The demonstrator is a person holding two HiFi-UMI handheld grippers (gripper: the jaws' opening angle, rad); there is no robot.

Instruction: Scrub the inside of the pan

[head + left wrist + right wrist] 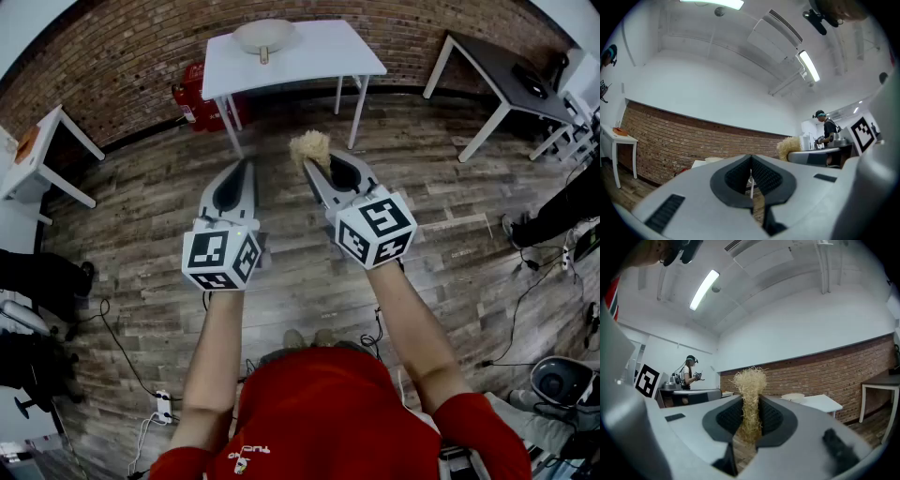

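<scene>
We are standing on a plank floor [131, 234] and holding both grippers out in front of us, side by side and a little apart, well short of the white table [323, 58] ahead. The pan [263, 36] is sitting on that table, toward its left half and close to the brick wall [141, 47]. It is pale and round, with its short handle pointing our way, and neither gripper is touching it. The right gripper [751, 414] is pinching a scrubber [750, 380], a straw-coloured tuft of fibres. Its jaws are squeezing the tuft's narrow lower part between the dark ribbed pads, and the bushy head is sticking out past the tips. The left gripper [751, 177] is carrying nothing, and its jaws are pressing together with only a thin seam showing between them. Both grippers are pointing toward the wall and the table, and each is showing at the edge of the other's view with its marker cube facing back at us. Our red shirt [328, 412] is filling the bottom of the head view. A dark table [497, 73] is standing off to the right, a small white one [42, 150] to the left, and something red [192, 103] is resting on the floor by the wall beside the pan's table. Another person [689, 371] wearing headgear is standing far off across the room.
</scene>
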